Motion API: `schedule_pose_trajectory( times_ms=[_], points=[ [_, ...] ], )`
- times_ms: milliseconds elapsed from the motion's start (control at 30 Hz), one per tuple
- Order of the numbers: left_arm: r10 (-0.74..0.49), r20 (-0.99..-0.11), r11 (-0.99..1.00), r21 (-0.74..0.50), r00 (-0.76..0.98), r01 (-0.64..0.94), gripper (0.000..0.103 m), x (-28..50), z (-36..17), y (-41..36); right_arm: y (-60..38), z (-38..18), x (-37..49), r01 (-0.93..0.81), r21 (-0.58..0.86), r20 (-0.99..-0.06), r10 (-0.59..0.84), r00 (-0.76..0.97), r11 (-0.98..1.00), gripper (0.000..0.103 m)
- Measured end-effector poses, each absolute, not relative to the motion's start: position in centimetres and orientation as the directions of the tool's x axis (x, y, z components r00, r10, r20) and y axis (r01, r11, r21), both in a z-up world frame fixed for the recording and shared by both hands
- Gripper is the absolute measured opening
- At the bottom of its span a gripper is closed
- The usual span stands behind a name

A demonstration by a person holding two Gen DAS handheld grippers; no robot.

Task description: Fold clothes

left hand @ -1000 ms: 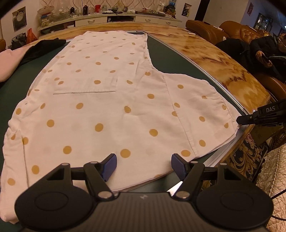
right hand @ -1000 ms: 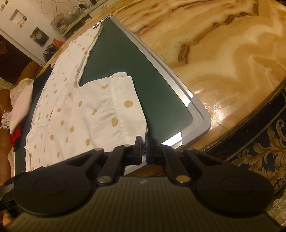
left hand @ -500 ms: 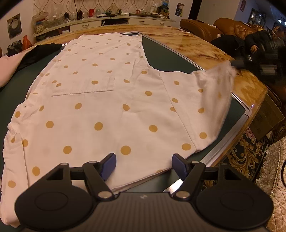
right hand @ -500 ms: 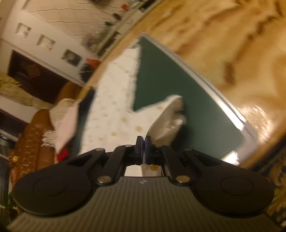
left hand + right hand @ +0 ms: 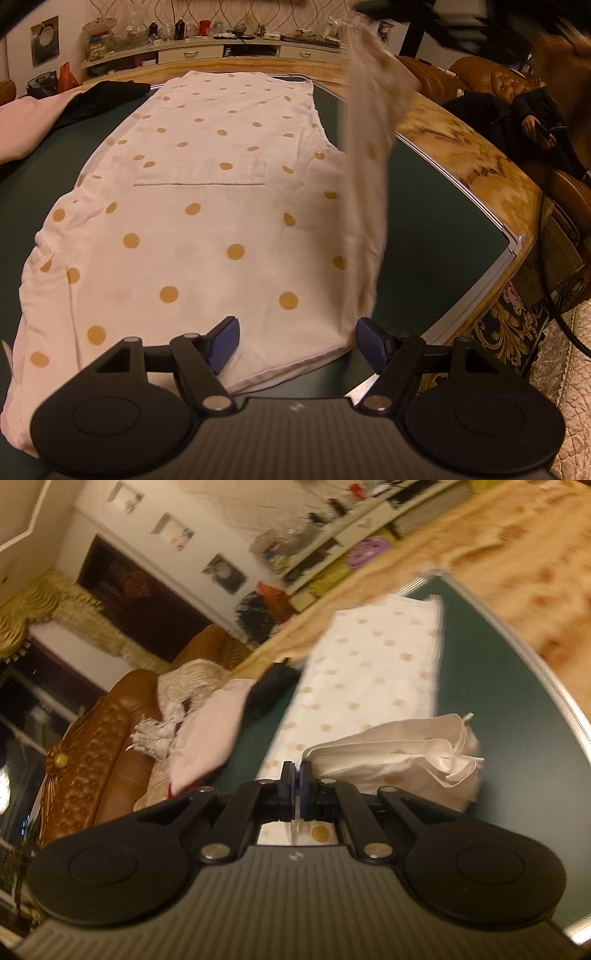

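On a dark green mat [image 5: 436, 206] atop a marbled table [image 5: 476, 155], seen from the left wrist, a white shirt with tan polka dots [image 5: 207, 221] lies spread flat. Its right sleeve [image 5: 369, 155] is lifted high into the air, blurred. The left gripper [image 5: 297, 338] hovers near the shirt's lower hem, jaws spread wide, holding nothing. A pink garment [image 5: 26, 125] and a black garment [image 5: 99, 96] lie at the mat's far left.

From the right wrist, the right gripper [image 5: 296, 788] has its jaws pressed together, pinching white dotted fabric. The raised sleeve [image 5: 402, 753] bunches just beside the fingers, above the mat [image 5: 498, 701]. The shirt body [image 5: 373, 668] stretches away beyond.
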State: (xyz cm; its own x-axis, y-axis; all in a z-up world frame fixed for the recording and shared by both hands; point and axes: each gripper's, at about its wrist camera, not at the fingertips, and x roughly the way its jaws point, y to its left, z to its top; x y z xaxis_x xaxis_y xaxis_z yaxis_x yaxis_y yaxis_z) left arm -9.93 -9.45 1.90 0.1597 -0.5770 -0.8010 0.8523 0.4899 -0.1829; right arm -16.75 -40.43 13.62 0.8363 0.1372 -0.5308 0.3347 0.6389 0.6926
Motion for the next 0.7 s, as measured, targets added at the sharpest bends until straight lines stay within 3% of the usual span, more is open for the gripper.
schedule_pose_trajectory(
  times_ms=[200, 467, 600, 700],
  points=[
    [-0.593, -0.790, 0.493, -0.203, 0.156, 0.846, 0.076, -9.6, 1.9, -8.6, -38.4, 14.1, -8.3, 0.302, 0.640, -0.569, 0.172, 0.804, 0.707, 0.004],
    [-0.612, -0.777, 0.501, -0.239, 0.146, 0.832, 0.077, -9.3, 1.8, -7.7, -34.9, 9.1, 1.5, 0.314, 0.523, -0.704, 0.195, 0.682, 0.792, 0.004],
    [-0.616, -0.774, 0.500, -0.241, 0.146, 0.832, 0.077, -9.3, 1.8, -7.5, -34.1, 5.8, 3.7, 0.332, 0.509, -0.746, 0.214, 0.631, 0.794, 0.015],
    [-0.615, -0.776, 0.513, -0.254, 0.144, 0.820, 0.077, -9.1, 1.8, -7.3, -35.5, 4.9, 3.0, 0.332, 0.559, -0.717, 0.243, 0.653, 0.760, 0.016]
  ],
)
